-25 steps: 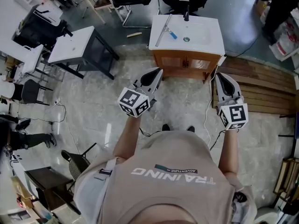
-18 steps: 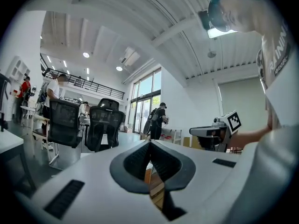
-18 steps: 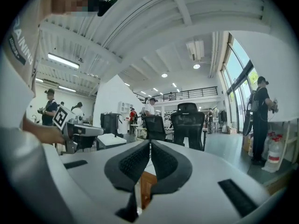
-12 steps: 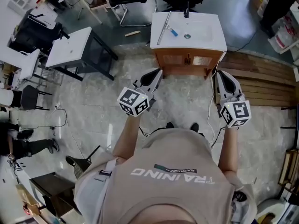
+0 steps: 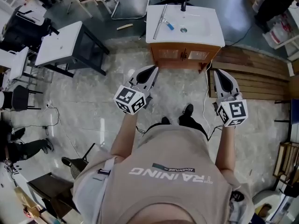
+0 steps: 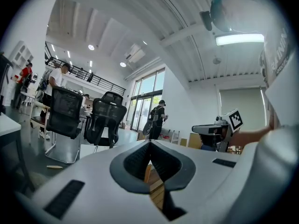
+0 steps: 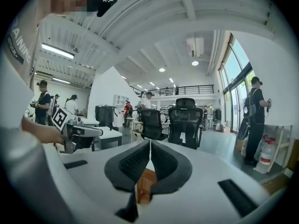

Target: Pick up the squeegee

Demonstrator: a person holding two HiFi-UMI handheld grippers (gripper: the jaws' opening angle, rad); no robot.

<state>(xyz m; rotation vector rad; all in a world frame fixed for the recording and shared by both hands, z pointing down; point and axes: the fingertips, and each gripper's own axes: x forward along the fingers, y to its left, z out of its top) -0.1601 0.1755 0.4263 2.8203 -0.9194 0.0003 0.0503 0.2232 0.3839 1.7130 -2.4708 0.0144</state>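
Sink (image 5: 205, 31), 12 o'clock, well apart from the person. Left gripper (image 5: 152, 70), 11 o'clock, and right gripper (image 5: 219, 73), 2 o'clock: level, jaws pressed together on nothing, presumably because nothing is within reach. Squeegee (image 5: 160, 21): flat on the sink's left edge, untouched, handle free.

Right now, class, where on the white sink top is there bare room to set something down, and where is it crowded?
Bare: the sink top right of the drain up to its right edge, and the front strip above the wooden cabinet. Crowded: the left side, where the squeegee and a blue item lie.
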